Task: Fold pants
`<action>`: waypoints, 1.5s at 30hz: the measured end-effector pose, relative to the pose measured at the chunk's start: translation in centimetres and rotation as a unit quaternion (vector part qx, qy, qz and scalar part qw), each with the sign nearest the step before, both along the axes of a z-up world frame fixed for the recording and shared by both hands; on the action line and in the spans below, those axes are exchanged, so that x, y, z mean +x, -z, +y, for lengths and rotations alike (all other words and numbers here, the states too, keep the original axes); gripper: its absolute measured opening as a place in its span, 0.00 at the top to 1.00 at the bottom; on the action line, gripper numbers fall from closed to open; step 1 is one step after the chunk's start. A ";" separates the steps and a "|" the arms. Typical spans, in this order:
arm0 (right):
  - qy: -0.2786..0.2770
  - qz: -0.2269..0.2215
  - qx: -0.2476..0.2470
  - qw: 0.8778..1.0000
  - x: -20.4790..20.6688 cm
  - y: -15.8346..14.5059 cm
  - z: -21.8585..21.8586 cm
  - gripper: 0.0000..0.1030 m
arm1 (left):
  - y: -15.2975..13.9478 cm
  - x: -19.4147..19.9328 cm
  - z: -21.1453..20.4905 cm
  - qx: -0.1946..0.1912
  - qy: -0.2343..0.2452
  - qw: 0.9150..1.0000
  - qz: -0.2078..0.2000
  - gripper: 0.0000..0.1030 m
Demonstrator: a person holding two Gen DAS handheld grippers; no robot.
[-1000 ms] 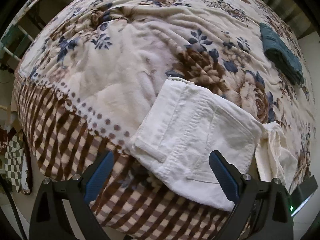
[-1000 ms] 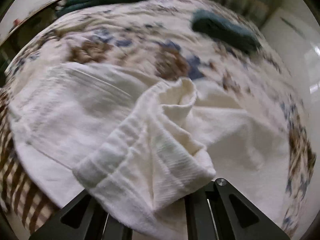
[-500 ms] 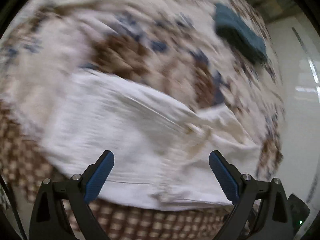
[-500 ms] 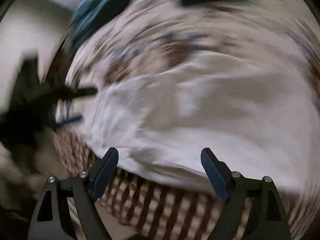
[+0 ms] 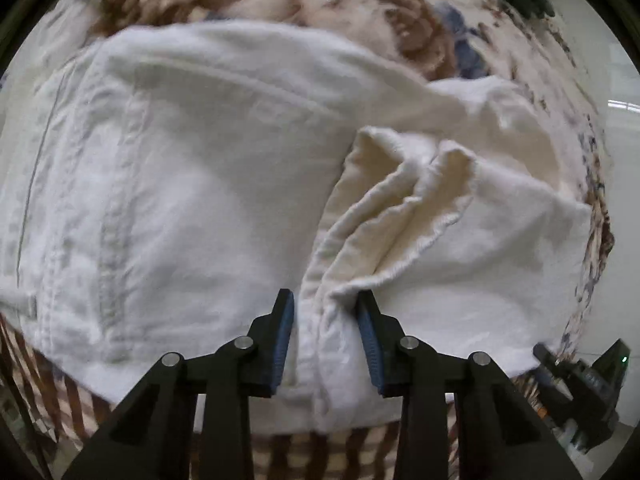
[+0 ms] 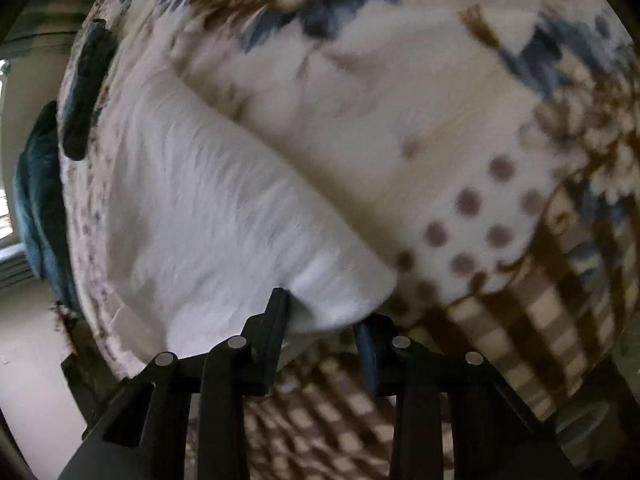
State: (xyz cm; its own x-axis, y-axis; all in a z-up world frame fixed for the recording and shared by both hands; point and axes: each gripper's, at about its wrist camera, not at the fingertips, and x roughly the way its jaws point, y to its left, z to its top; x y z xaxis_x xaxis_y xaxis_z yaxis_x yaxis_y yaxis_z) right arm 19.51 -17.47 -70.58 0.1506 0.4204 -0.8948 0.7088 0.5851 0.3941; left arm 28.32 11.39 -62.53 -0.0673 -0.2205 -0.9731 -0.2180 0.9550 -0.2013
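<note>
We are on a bed (image 5: pixel 360 12) covered by a floral blanket (image 6: pixel 400 80), and the white pants (image 5: pixel 180 180) lie near its front edge, partly folded. On the left, our left gripper (image 5: pixel 326 332) has changed most: a second ago its fingers (image 5: pixel 283 340) stood wide apart above the pants, and now they have narrowed around a bunched ridge of cloth at the near edge, where the folded cream-toned part (image 5: pixel 400 208) meets the flat panel. The cloth fills the gap between them, so we judge this as a grasp just made or nearly made. At the far right of that view we glimpse part of the other tool (image 5: pixel 580 384). Moving right, our right gripper (image 6: pixel 322 324) has also changed: a second ago it held a thick bundle of cloth, half a second ago its fingers were wide and empty, and now they have come in close around a rounded corner of the pants (image 6: pixel 344 292) at the blanket's checked border (image 6: pixel 540 300). This view is blurred, so we cannot tell whether that corner is truly pinched. A dark teal garment (image 6: pixel 86 88) lies well apart, far back on the bed. We judge that both hands have taken new holds on the near edge, ready for the next fold across the pants.
</note>
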 end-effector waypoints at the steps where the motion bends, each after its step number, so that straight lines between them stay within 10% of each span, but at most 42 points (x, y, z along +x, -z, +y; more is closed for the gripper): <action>1: -0.007 0.002 -0.008 1.000 0.2 0.0 -0.1 0.66 | -0.3 -0.1 0.0 0.002 -0.001 1.000 0.003 0.69; 5: -0.029 0.024 0.001 0.999 1.3 -0.2 0.0 0.64 | -1.9 0.4 -0.1 0.016 -0.009 0.999 0.027 0.66; 10: -0.032 -0.006 0.068 0.997 2.1 -0.9 1.4 0.55 | -5.8 2.7 -1.0 0.011 -0.007 0.999 -0.048 0.42; 18: -0.096 0.022 0.050 0.994 2.3 2.2 4.9 0.50 | -0.7 6.0 -0.3 0.023 -0.029 0.999 -0.025 0.40; 25: -0.178 0.051 0.024 0.982 4.2 -0.9 6.2 0.48 | -2.9 4.4 1.3 0.009 -0.059 0.998 -0.031 0.40; 30: -0.181 -0.027 0.049 0.982 7.4 -6.7 7.6 0.48 | -4.9 1.2 0.7 0.001 -0.036 0.999 -0.039 0.39; 32: -0.193 -0.060 0.064 0.977 10.2 -7.4 8.9 0.54 | -4.1 0.5 0.0 0.021 -0.014 0.999 -0.027 0.39; 34: -0.224 -0.077 0.053 0.970 13.5 -7.0 10.9 0.87 | -2.7 0.0 0.2 0.026 -0.014 1.000 -0.007 0.39; 45: -0.274 -0.058 0.001 0.960 20.7 -2.4 12.2 0.88 | -3.8 -1.4 1.4 0.006 -0.048 0.999 -0.009 0.39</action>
